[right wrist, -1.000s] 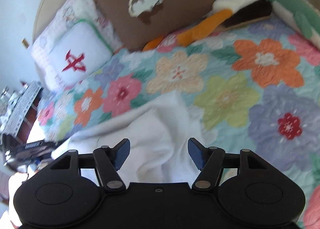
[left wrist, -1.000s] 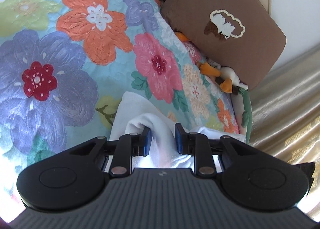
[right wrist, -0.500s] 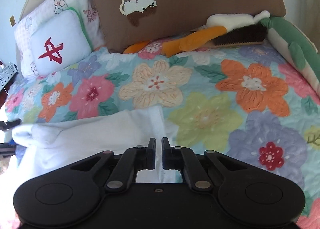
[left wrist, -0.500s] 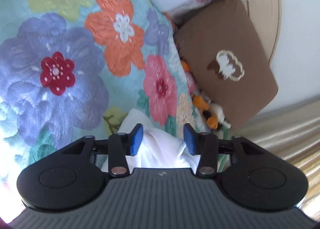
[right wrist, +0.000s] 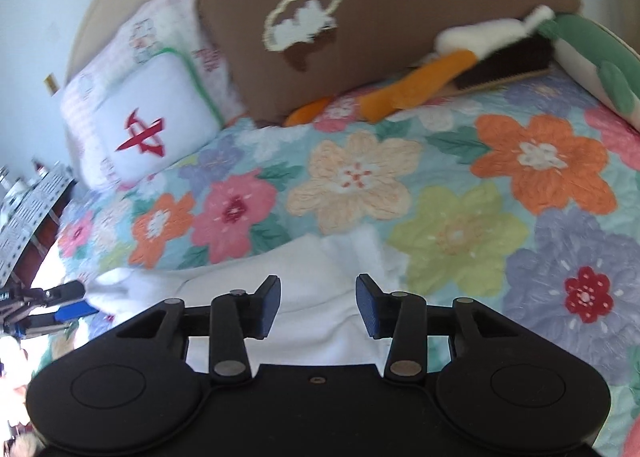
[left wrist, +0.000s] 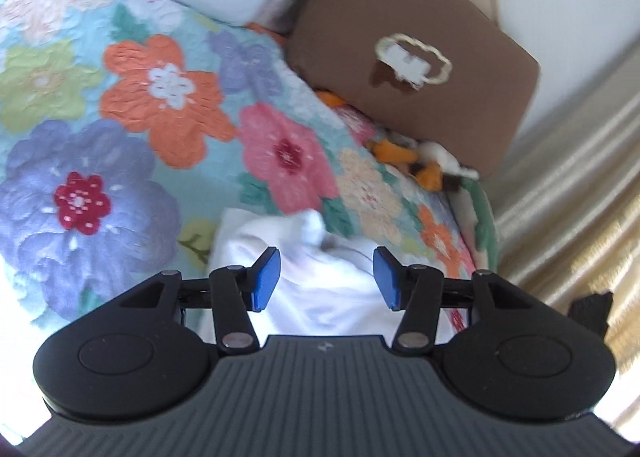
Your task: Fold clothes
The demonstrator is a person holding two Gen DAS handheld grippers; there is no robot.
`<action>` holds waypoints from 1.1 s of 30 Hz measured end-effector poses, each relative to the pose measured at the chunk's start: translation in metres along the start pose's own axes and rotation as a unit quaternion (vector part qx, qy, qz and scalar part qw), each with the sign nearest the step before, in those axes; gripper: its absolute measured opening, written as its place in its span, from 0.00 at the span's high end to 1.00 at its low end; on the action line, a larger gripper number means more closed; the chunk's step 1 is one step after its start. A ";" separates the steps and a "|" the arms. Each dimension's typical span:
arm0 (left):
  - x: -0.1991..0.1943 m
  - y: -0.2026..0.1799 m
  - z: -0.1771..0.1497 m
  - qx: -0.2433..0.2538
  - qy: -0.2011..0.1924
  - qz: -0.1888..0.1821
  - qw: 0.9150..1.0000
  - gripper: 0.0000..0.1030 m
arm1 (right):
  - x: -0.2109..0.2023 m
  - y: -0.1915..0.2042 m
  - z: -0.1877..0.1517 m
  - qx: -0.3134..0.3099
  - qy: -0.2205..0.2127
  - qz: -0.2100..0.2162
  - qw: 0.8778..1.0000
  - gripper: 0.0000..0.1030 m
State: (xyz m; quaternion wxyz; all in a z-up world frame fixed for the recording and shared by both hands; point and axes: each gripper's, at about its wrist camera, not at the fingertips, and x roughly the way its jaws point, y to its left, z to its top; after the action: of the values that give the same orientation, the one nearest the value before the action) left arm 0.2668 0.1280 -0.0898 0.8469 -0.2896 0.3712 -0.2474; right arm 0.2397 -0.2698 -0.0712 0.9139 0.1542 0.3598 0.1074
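Left wrist view, blurred white garment (left wrist: 324,281), near edge hidden behind tongs (left wrist: 325,278)

White pillow (right wrist: 148,125): red character, perhaps 中.

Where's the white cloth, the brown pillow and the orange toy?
white cloth (right wrist: 320,297), right wrist view, middle of the fabric.
brown pillow (right wrist: 400,53), right wrist view, plain front.
orange plush toy (right wrist: 420,87), right wrist view, orange limb.

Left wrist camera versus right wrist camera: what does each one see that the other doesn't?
Only the left wrist view shows the gold curtain. Only the right wrist view shows a shelf beside the bed, and the left gripper at the cloth's far end. Both show the white cloth, flowered quilt, brown pillow and open jaws.
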 end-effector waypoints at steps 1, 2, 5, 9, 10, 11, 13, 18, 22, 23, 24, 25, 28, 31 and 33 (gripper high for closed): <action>0.003 -0.009 -0.003 0.026 0.012 0.006 1.000 0.47 | 0.001 0.006 -0.001 -0.012 0.002 0.005 1.000 0.51; 0.008 -0.018 -0.007 0.058 0.023 0.020 0.998 0.47 | 0.004 0.014 -0.003 -0.022 0.007 0.016 1.000 0.51; 0.032 -0.042 -0.023 0.134 0.064 0.063 0.987 0.47 | 0.019 0.042 -0.008 -0.063 0.037 0.057 0.996 0.50; 0.059 -0.039 -0.022 0.133 0.079 0.101 0.983 0.49 | 0.047 0.079 -0.020 -0.156 0.059 0.049 0.985 0.49; 0.064 -0.035 -0.019 0.125 0.076 0.109 0.983 0.50 | 0.053 0.083 -0.022 -0.166 0.052 0.038 0.984 0.49; 0.069 -0.032 -0.017 0.118 0.074 0.116 0.984 0.50 | 0.059 0.083 -0.022 -0.169 0.044 0.027 0.984 0.49; 0.078 -0.026 -0.013 0.103 0.069 0.130 0.984 0.50 | 0.067 0.078 -0.021 -0.163 0.032 0.011 0.986 0.49; 0.069 -0.015 -0.005 0.075 0.024 0.149 0.986 0.48 | 0.070 0.058 -0.013 -0.129 0.023 -0.023 0.991 0.49; 0.064 -0.009 0.004 0.078 -0.008 0.181 0.980 0.46 | 0.065 0.041 -0.005 -0.106 0.021 -0.058 0.993 0.47; 0.064 -0.007 0.005 0.082 -0.009 0.188 0.979 0.45 | 0.064 0.036 -0.004 -0.099 0.021 -0.065 0.993 0.47; 0.066 -0.005 0.005 0.086 -0.007 0.192 0.978 0.44 | 0.063 0.030 -0.002 -0.090 0.023 -0.063 0.994 0.46; 0.067 -0.003 0.005 0.090 -0.004 0.196 0.976 0.43 | 0.066 0.025 -0.001 -0.085 0.024 -0.064 0.994 0.44; 0.069 0.004 0.005 0.088 -0.002 0.197 0.977 0.38 | 0.063 0.015 0.003 -0.083 0.019 -0.098 0.992 0.34; 0.066 0.013 0.005 0.070 -0.010 0.173 0.982 0.31 | 0.063 -0.001 0.004 -0.056 0.015 -0.094 0.994 0.31; 0.067 0.020 0.006 0.050 -0.008 0.138 0.989 0.30 | 0.065 -0.014 0.004 -0.017 0.016 -0.066 0.998 0.32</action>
State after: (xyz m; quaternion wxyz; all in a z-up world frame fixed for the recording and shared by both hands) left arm 0.3158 0.1020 -0.1321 0.8892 -0.1946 0.3883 -0.1437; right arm 0.2902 -0.2635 -0.1136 0.9158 0.1128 0.3816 0.0555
